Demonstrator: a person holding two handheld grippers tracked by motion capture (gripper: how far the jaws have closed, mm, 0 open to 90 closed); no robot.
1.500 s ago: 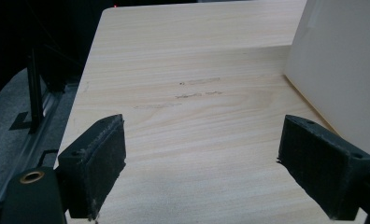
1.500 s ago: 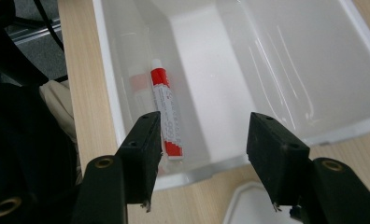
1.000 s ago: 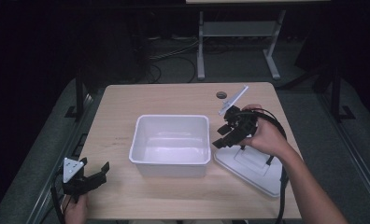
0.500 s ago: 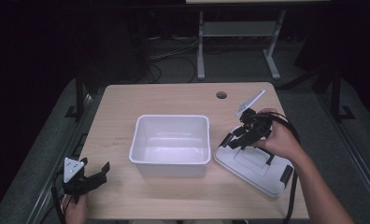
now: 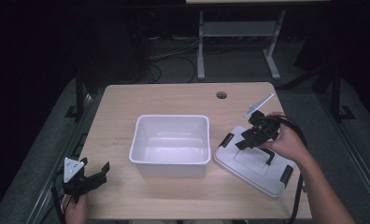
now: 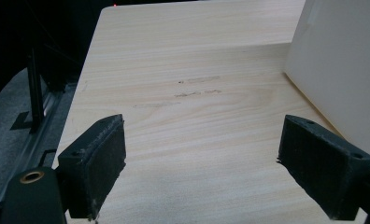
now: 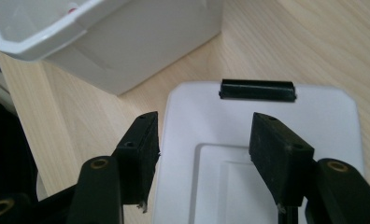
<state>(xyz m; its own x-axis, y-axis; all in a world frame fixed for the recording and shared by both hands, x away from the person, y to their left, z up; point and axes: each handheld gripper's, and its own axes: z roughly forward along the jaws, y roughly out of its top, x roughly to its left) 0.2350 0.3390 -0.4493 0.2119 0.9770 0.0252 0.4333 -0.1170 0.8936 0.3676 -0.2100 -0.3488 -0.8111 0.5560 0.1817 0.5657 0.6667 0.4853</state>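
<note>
The flat white plastic lid with black latches (image 5: 253, 161) lies on the light wooden table (image 5: 174, 100), just right of the open white plastic tub (image 5: 170, 144). The right gripper (image 5: 251, 140) hangs over the lid, jaws apart, gripping nothing; its hand hides part of the lid's handle. The left gripper (image 5: 92, 176), well left of the tub, has its jaws wide apart.

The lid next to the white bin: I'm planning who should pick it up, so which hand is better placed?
The right. Its tongs hang open just above the lid, near one black latch. The left tongs sit open at the table's near left corner, with the bin between them and the lid.
</note>
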